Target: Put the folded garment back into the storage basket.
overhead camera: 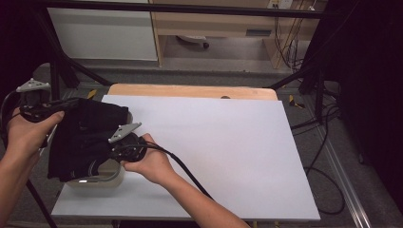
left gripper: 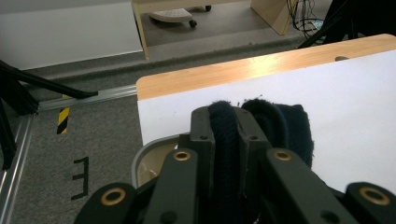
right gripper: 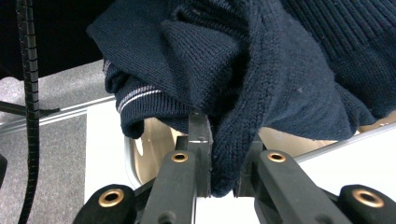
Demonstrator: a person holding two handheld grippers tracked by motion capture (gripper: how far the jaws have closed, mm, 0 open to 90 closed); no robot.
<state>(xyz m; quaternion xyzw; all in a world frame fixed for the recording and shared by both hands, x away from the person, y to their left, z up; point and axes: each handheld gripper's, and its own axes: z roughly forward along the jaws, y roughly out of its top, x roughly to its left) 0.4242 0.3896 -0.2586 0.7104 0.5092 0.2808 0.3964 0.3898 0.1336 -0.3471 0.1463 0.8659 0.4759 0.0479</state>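
At the table's left edge our left gripper (overhead camera: 45, 110) was clamped on a thick fold of the dark blue sweater (overhead camera: 85, 137), which hung bunched over a pale tub (overhead camera: 97, 180) on the white sheet (overhead camera: 214, 142). Just to its right, our right gripper (overhead camera: 124, 142) pinched another fold near the striped hem. We judged the knit soft, floppy and light, best held by doubled edges.

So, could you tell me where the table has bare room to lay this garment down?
The white sheet is bare from the right hand across to its right edge, and back to the wooden strip. The near left corner is crowded: the dark knit sweater hangs over the pale basin, clamped by both the left gripper and the right gripper.
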